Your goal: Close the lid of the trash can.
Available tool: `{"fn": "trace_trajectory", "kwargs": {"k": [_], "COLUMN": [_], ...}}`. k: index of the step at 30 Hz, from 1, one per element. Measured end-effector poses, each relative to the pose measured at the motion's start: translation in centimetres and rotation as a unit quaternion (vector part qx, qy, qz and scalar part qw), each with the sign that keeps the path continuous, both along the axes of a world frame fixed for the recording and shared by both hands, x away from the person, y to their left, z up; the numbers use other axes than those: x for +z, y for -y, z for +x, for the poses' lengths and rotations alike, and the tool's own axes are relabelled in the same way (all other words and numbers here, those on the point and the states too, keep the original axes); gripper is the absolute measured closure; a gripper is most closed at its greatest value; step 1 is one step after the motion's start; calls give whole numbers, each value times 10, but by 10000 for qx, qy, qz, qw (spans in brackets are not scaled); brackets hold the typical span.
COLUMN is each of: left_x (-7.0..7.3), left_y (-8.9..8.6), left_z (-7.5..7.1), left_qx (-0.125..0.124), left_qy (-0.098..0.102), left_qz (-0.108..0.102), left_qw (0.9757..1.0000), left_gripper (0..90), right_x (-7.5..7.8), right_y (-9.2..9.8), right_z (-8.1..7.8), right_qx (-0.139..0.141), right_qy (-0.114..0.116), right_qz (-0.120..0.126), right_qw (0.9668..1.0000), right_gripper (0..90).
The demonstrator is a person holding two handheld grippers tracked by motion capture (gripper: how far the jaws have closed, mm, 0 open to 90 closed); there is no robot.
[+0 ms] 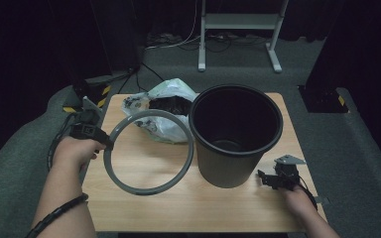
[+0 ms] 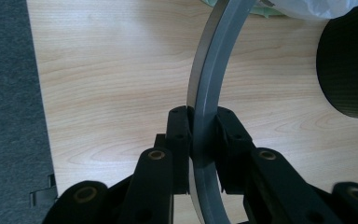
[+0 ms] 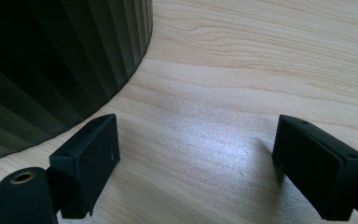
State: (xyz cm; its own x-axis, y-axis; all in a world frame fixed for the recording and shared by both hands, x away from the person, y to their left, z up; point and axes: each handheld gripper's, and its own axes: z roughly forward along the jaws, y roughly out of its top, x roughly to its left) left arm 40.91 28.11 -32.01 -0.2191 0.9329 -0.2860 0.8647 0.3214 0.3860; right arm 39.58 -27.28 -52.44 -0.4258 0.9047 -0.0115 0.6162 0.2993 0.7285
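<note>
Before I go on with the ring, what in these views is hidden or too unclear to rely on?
- Bin floor: high view, mostly dark inside.
- Plastic bag contents: high view, a dark mass, unreadable; the bin hides its right side.
- Grey ring: left gripper view, cut off by the top edge beyond the left gripper.
- Right gripper: right gripper view, bin top cropped.

In my left gripper view, the ring runs off the top edge and the bottom edge, and my pads cover the stretch between them. The bin is cut by the right edge there, and the bag by the top.

In my right gripper view the bin runs off the top and left, so I can't see its rim.

From above, the bin hides part of the bag, whose dark contents I can't make out. The bin's bottom is too dark to read.
</note>
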Motion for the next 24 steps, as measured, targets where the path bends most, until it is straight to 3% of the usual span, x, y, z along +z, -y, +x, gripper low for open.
{"fn": "trace_trajectory", "kwargs": {"k": [4,16,17,24], "left_x": [6,28,32,45], "left_y": [4,4,5,3], "left_z": [3,8,9,9], "left_qx": [98,89,185,202], "left_qy": [64,-83,-30,-27], "left_qz": [21,323,301,304], "left_qw": [9999,9994,9994,9993], "left_gripper": [771,773,774,774], "right_x": [0,0,0,0], "right_y": [0,0,0,0], "right_z": [0,0,0,0], "right_qx": [8,4,-9,19], "right_qy": [0,4,-17,-5], "right_qz": [-4,-5,7,-6], "right_qw": [10000,10000,10000,10000], "right_gripper": [144,144,144,144]}}
